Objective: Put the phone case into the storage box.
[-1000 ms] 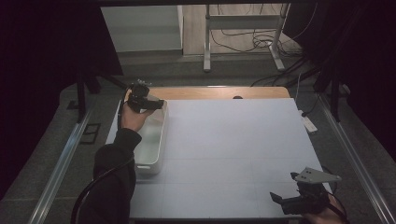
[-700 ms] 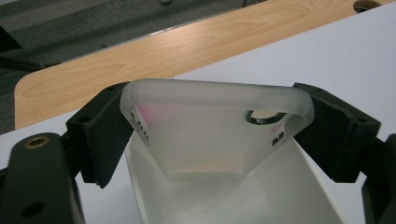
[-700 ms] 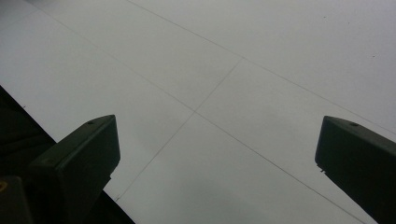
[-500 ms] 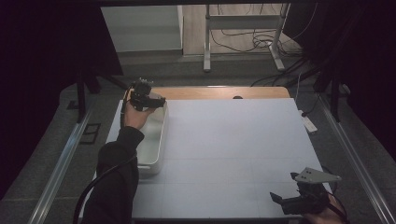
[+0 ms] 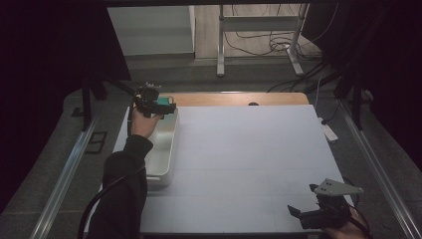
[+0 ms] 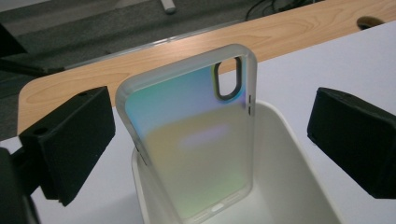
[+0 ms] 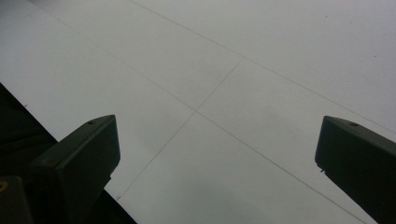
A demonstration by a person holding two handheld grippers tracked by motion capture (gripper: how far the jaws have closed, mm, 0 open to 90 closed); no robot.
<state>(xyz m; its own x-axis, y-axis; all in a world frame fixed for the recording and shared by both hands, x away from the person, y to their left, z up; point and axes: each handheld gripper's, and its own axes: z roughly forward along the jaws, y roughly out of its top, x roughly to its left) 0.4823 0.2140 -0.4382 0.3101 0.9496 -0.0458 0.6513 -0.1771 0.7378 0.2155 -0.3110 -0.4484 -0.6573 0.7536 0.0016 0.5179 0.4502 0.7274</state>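
A translucent phone case (image 6: 196,140) with an iridescent green-yellow sheen stands on end inside a white bin (image 6: 289,186), camera cut-out uppermost. My left gripper (image 6: 215,126) is open, its black jaws set wide on either side of the case without touching it. From above, the left gripper (image 5: 166,108) hovers over the far end of the bin (image 5: 164,159), and the case (image 5: 162,103) shows as a greenish patch beside it. My right gripper (image 5: 302,200) sits low at the near right corner of the table; the right gripper (image 7: 217,154) is open over bare white surface.
The white table top (image 5: 249,159) has a wooden strip (image 5: 224,98) along its far edge. Metal rails (image 5: 64,174) run down both sides. A stand's legs and cables (image 5: 259,45) lie on the floor beyond.
The left gripper has edged slightly toward the bin's far end. The right gripper has stayed put.
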